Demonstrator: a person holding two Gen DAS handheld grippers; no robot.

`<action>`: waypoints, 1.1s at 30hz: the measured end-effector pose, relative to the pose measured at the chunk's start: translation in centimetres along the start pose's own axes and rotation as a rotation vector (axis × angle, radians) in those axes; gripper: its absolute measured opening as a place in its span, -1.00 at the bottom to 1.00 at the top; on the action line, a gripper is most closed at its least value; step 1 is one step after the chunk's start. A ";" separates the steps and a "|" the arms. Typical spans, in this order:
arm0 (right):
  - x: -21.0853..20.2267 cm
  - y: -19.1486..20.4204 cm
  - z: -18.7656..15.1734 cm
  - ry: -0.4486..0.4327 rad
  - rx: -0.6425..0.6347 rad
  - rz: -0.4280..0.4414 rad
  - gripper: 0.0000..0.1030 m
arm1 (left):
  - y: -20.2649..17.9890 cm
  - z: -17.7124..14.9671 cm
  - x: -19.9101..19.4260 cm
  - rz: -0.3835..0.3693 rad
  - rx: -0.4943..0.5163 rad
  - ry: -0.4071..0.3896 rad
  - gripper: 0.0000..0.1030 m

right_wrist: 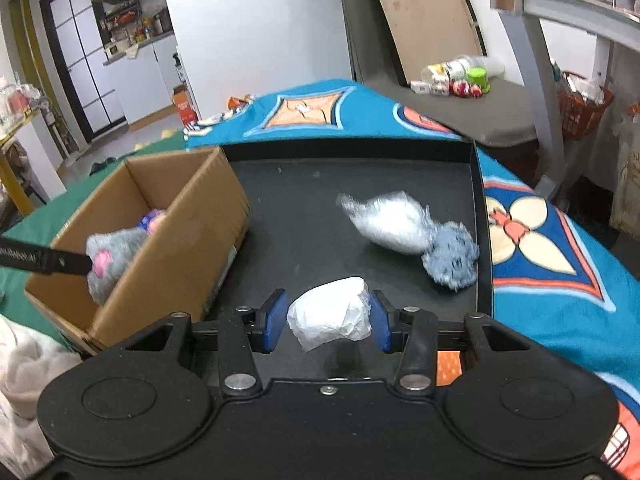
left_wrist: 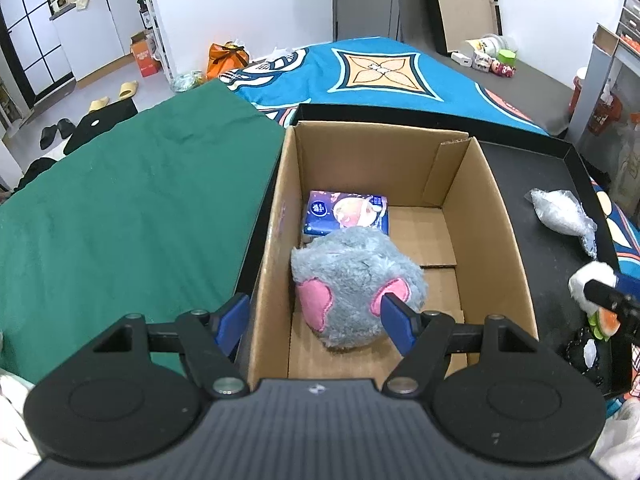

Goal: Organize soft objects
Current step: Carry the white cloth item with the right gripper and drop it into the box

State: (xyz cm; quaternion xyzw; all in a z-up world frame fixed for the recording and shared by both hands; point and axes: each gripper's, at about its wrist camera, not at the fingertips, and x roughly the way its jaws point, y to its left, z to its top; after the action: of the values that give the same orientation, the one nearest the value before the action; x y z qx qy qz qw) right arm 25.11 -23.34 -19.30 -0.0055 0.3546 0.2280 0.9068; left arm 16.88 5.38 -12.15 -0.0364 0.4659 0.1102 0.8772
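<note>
1. The grey plush toy lies in the cardboard box with its pink ears toward the camera; its underside and whatever face it has are turned away and cannot be made out.
2. Behind the plush, a blue tissue pack lies on the box floor, its near edge hidden by the fur. In the right wrist view only a purple-pink scrap of it shows over the box wall.
3. The left tongs hang above the near end of the box with their blue pads spread wide. One pad sits outside the left box wall and the other overlaps the plush's right ear; whether that pad touches the fur cannot be told, and nothing is clamped.
4. The right tongs hold a white crumpled plastic-wrapped bundle between their blue pads. The right pad presses the wrap, and the left pad is at its edge with hardly a gap.
5. The black tray carries the box at its left side. Farther back on its bare floor lies a clear plastic bag with white filling, touching a blue-grey fluffy item; both are motion-blurred, so their exact form is unclear.
6. In the left wrist view the right tongs appear only as a dark tip at the right edge, cut off by the frame.
7. The tray rests on a blue patterned blanket, beside a green cloth.
</note>
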 end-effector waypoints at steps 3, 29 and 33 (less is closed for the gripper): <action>-0.3 0.4 0.6 -0.025 0.001 0.004 -0.15 | 0.1 0.0 0.2 0.003 0.002 0.005 0.38; -1.5 6.6 5.5 -0.149 -0.115 0.081 -0.15 | 2.7 -0.9 0.7 -0.066 -0.066 0.013 -0.16; -1.2 7.9 6.2 -0.156 -0.147 0.097 -0.15 | 3.2 -1.0 1.3 -0.076 -0.071 0.030 -0.44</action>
State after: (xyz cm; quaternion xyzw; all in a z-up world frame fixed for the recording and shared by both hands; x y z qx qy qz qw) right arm 25.02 -15.73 -12.73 -0.0370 0.2652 0.2967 0.9167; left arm 16.01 8.56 -13.67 -0.0867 0.4730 0.0924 0.8719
